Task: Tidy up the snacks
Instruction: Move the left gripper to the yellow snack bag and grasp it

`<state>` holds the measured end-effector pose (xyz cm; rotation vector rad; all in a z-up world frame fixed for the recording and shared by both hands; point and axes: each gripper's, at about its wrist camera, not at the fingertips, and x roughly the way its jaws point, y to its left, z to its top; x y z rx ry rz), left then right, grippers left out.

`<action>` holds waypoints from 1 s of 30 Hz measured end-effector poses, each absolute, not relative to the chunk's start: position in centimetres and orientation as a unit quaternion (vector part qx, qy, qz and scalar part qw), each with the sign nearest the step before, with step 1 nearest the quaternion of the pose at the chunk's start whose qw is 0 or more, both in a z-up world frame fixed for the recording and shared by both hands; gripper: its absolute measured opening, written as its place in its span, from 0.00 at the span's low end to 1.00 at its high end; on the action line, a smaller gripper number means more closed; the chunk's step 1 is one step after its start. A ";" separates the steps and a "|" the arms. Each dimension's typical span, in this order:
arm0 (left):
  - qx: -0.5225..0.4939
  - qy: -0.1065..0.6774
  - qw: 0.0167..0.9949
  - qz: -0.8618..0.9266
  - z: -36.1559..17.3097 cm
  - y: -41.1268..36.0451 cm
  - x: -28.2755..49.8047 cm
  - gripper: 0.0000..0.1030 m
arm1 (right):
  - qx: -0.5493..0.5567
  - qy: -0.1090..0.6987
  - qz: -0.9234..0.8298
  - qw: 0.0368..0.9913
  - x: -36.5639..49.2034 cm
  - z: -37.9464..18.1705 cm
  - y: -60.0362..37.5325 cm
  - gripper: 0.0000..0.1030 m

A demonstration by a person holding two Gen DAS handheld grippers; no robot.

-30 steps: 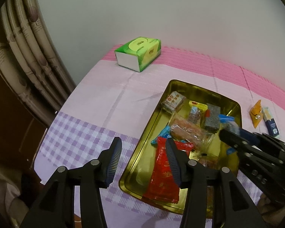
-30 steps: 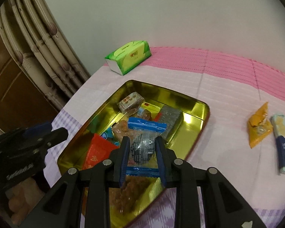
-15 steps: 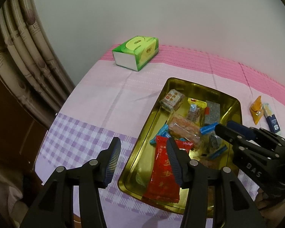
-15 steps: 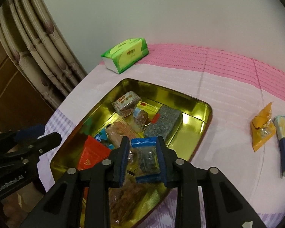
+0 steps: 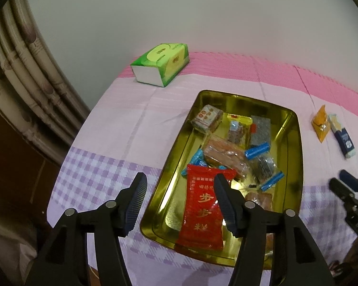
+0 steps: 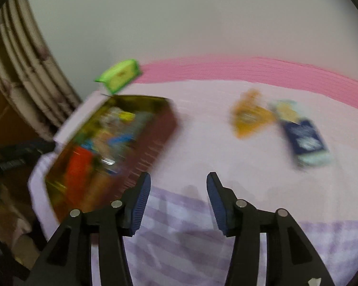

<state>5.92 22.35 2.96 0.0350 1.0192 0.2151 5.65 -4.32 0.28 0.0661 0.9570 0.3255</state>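
With both my left gripper [image 5: 180, 202] and right gripper [image 6: 179, 200] empty, jaws just widening, swinging this fast risks knocking the orange packet [image 6: 249, 116] off.

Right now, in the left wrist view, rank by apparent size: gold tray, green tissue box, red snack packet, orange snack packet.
1. gold tray, by far the largest.
2. red snack packet, though nearness to the camera inflates it.
3. green tissue box, close to the red packet; real order unsure.
4. orange snack packet, smallest.

Two downward wrist views, shared tray [image 5: 296, 143]
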 end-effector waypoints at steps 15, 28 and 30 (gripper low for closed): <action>0.106 0.479 0.871 -0.008 4.7 13.6 5.4 0.61 | 0.021 0.460 -0.063 0.886 2.3 -1.2 -25.1 0.69; 0.112 0.540 0.823 -0.133 3.0 0.3 18.3 0.65 | 0.055 0.436 -0.051 0.897 1.6 -1.4 -27.9 0.84; 0.107 0.561 0.809 -0.136 1.0 -0.6 20.9 0.65 | 0.062 0.437 -0.043 0.896 1.5 -1.4 -28.0 0.84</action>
